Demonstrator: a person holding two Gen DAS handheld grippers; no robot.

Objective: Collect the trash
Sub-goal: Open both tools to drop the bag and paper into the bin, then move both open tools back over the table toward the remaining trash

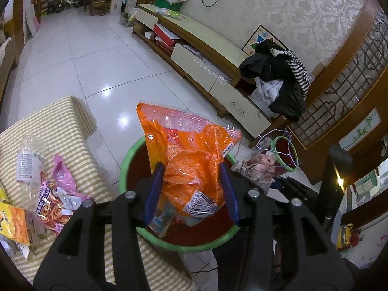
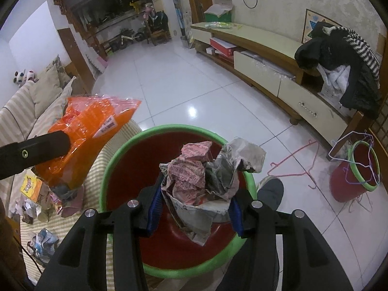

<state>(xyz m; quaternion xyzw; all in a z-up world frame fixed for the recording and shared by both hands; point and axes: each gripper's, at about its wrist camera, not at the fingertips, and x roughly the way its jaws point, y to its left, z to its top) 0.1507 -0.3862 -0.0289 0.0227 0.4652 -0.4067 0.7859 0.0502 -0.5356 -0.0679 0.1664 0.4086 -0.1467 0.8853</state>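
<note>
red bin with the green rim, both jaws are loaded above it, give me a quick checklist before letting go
1. Left gripper holds the orange wrapper: ok.
2. Right gripper holds the crumpled newspaper: ok.
3. Newspaper over the red bin opening: ok.
4. Orange wrapper fully over the opening: cannot tell; its top juts past the far rim.
5. Room inside the bin: ok, its red inside looks bare.
6. More trash left on the striped table: not ok, another trip needed.

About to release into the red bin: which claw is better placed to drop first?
Probably the right claw: its crumpled newspaper hangs over the bin's middle. The left claw's orange bag reaches past the rim.
</note>
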